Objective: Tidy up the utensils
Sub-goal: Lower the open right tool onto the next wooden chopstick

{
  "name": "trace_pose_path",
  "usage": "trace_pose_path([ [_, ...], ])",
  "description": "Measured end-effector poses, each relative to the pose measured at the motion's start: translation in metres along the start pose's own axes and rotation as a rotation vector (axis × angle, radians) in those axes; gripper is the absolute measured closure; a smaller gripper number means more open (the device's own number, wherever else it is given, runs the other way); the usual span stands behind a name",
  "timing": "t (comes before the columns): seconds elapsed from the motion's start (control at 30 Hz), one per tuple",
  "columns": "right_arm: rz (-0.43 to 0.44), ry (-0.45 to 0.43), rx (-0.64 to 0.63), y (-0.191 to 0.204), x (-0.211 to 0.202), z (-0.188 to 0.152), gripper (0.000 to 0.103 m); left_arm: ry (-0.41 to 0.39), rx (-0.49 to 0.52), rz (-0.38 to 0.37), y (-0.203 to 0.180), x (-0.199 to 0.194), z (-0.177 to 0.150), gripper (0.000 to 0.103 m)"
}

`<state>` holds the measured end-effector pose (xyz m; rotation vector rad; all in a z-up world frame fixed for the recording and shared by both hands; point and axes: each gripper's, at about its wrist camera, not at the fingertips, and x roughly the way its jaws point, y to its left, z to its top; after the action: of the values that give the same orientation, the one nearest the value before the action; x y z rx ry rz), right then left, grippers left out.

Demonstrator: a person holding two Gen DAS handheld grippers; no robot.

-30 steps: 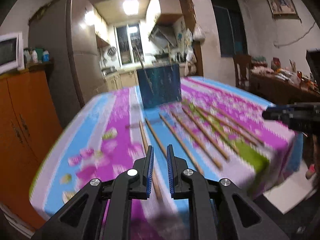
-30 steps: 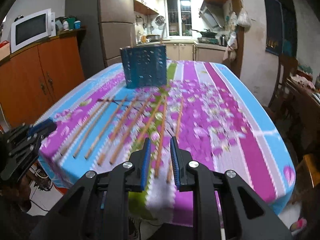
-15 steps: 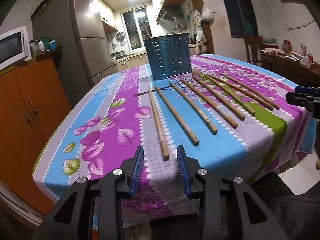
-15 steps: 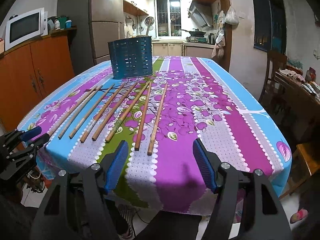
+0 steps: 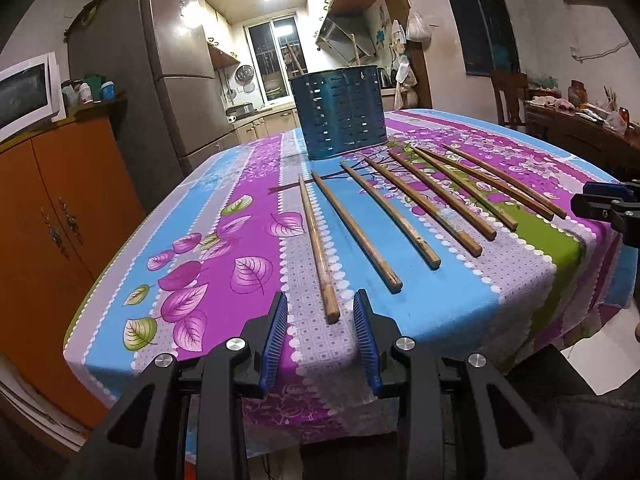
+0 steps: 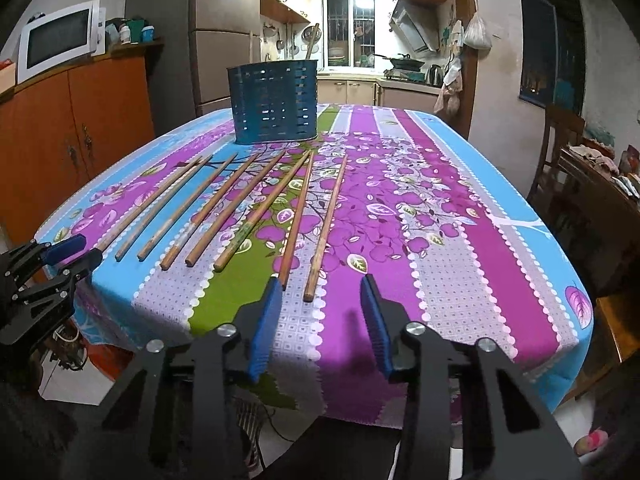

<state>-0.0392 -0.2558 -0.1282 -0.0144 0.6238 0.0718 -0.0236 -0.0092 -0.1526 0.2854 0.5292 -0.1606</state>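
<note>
Several wooden chopsticks lie side by side on the flowered tablecloth (image 5: 224,216), pointing toward a blue perforated holder (image 5: 340,120) (image 6: 276,104) at the far end, with a couple of sticks standing in it. My left gripper (image 5: 320,298) is open at the table's near edge; the leftmost chopstick (image 5: 316,240) ends between its blue pads (image 5: 276,332), untouched. My right gripper (image 6: 320,280) has its jaws closing around the near end of the rightmost chopstick (image 6: 324,228), and the pads (image 6: 264,324) stand apart from it. Each gripper shows at the edge of the other's view (image 5: 600,204) (image 6: 64,258).
An orange cabinet (image 6: 76,120) with a microwave (image 6: 60,40) stands left of the table, with a tall fridge (image 5: 168,92) behind it. To the right are a wooden chair (image 6: 564,148) and a cluttered side table (image 5: 580,120). The cloth hangs over the near edge (image 6: 360,392).
Both grippers have sunk toward the table's near edge. The left jaws opened from nearly shut. The right jaws opened wide, then narrowed around the rightmost chopstick's end.
</note>
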Motion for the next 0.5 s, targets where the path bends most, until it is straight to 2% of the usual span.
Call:
trace_pose_path([
  [0.17,0.003,0.011,-0.007,0.000,0.004,-0.002,0.070,-0.004,-0.001,0.000,0.000,0.001,0.000,0.067],
  [0.23,0.003,0.020,-0.010,0.001,0.008,-0.002,0.076,-0.008,-0.005,0.001,-0.001,0.001,0.000,0.067],
  [0.5,0.007,0.029,-0.010,0.003,0.016,-0.003,0.086,-0.019,-0.016,-0.002,0.000,0.006,0.002,0.067],
])
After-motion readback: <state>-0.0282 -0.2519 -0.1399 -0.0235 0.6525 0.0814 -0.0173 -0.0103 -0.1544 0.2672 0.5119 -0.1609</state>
